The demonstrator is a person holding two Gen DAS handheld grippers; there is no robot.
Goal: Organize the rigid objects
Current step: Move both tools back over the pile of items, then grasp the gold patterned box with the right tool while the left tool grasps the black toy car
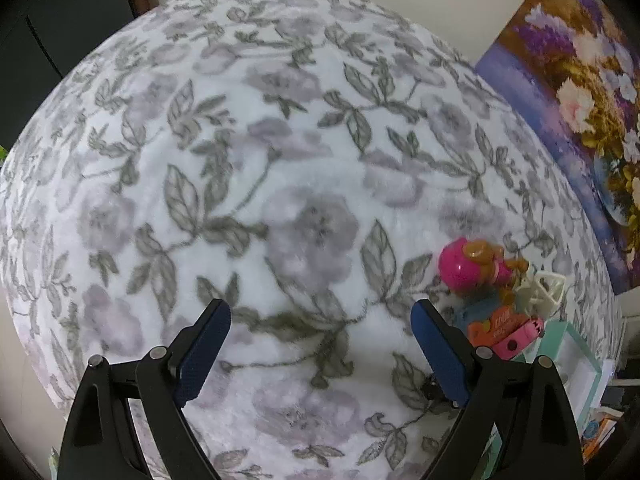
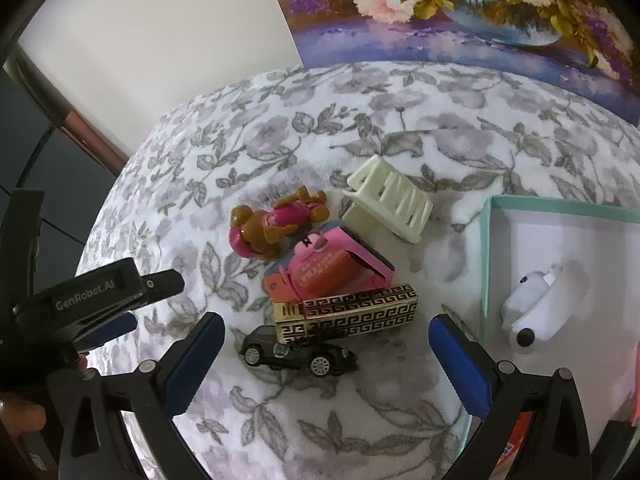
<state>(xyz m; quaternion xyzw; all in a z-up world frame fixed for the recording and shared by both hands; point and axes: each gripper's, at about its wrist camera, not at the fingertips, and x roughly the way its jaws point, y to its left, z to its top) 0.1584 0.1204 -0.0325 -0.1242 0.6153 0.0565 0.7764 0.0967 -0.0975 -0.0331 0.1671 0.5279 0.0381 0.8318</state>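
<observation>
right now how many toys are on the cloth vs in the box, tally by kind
On the floral cloth:
toy dog figure: 1
cream toy crib: 1
pink toy: 1
gold patterned box: 1
black toy car: 1
In the teal-rimmed box:
white toy: 1
Total: 6

Toy car [image 2: 298,354] perhaps partly under box [image 2: 346,311]

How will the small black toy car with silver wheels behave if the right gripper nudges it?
The small black toy car stands on its wheels, so it may roll, though the soft floral cloth should slow it. The gold patterned box seems to lean on its roof and could slip off.
</observation>
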